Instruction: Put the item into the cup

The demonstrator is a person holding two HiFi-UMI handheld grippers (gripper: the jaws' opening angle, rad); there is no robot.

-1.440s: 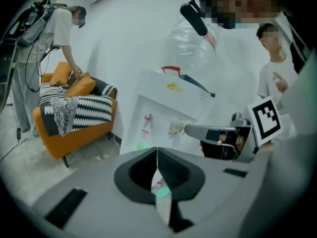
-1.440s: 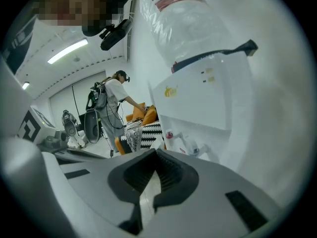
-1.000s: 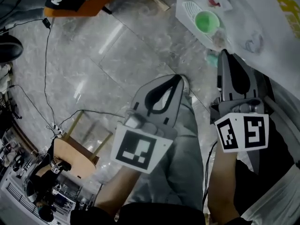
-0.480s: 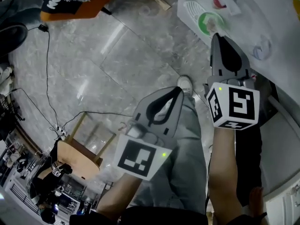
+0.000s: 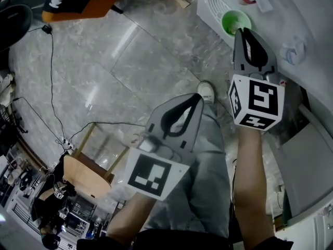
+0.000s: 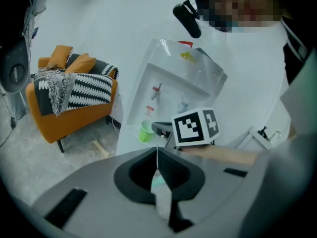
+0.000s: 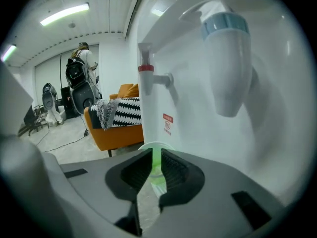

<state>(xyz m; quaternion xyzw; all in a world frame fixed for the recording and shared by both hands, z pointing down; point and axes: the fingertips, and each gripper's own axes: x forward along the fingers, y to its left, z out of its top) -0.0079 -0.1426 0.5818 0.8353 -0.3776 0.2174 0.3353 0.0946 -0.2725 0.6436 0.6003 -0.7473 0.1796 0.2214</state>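
On the dispenser ledge, cup (image 5: 228, 22): green, upright, beneath the taps of the white water dispenser (image 7: 198, 113).
Right tool (image 5: 242, 32): tips just above the cup's rim; jaws opening, with the cup's green showing through the narrow gap.
Item: not discernible in any view.
Left tool (image 5: 199, 97): jaws together, empty, over the floor.

Green cup (image 5: 229, 24) was smooth, slightly translucent plastic, water dispenser (image 7: 198, 83) was glossy white moulded plastic, floor (image 5: 130, 61) was polished grey stone with sheen, stool (image 5: 86, 175) was bare matt wood, throw (image 6: 84, 90) was woven cloth.
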